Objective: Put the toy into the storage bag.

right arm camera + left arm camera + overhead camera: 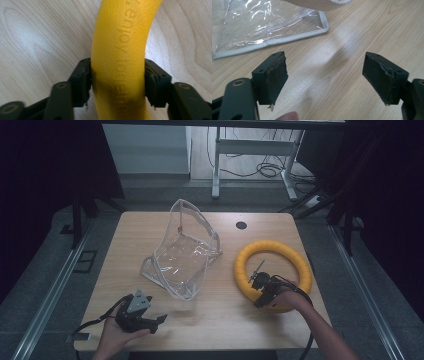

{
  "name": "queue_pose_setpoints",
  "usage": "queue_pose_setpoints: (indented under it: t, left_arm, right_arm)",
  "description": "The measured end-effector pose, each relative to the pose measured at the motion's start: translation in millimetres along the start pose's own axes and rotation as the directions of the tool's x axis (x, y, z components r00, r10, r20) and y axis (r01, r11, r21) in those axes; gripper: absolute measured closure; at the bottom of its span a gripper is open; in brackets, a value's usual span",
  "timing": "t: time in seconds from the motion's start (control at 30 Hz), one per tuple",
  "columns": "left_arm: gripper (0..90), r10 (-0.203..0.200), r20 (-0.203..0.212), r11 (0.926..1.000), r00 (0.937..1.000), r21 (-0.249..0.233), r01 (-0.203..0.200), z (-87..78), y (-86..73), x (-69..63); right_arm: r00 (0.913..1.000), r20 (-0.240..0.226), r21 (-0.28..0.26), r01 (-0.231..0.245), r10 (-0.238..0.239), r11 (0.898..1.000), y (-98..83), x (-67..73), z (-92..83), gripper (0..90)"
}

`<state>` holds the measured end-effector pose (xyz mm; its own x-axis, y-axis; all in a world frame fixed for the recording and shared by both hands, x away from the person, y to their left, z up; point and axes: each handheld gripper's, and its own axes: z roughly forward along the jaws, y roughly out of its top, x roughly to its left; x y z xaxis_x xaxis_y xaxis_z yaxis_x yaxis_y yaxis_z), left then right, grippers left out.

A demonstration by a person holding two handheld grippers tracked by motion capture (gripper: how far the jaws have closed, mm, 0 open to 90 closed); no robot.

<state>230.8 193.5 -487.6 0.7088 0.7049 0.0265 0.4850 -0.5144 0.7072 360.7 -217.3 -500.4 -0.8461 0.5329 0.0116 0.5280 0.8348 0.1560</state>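
The right hand-held gripper [117, 82] clamps the yellow foam ring [273, 270] on the wooden surface [215, 312]; the left hand-held gripper [325, 80] gapes wide near the clear pouch [182, 252].

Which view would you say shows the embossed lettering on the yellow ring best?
The right gripper view: the yellow ring is close, clamped in the right tongs, its lettering readable. The high view shows the whole ring, lettering too small.
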Motion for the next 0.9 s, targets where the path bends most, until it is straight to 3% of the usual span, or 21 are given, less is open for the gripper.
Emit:
queue_pose_setpoints:
  t: [0.3,0.4,0.83,0.9]
  left_arm:
    - [19.8,0.004,-0.004,1.0,1.0,0.0,-0.004,-1.2,-0.1,0.9]
    - [19.8,0.004,-0.005,1.0,1.0,0.0,-0.004,-1.1,-0.1,0.9]
    - [19.9,0.006,-0.009,1.0,0.9999,0.002,-0.006,-1.2,-0.2,1.3]
    - [19.9,0.006,-0.01,1.0,0.9999,0.001,-0.006,-1.5,-0.2,1.4]
  right_arm:
    - [0.9995,-0.012,0.051,0.03,-0.03,0.998,6.2,-1.3,-0.7,49.9]
    - [0.9996,0.009,0.036,0.028,-0.029,0.999,5.5,0.2,-3.4,50.0]
    - [0.9999,-0.006,-0.065,0.01,-0.011,0.998,5.4,-2.0,-29.0,50.3]
    - [0.9999,0.014,-0.081,0.011,-0.009,0.997,5.2,0.3,-34.5,50.4]
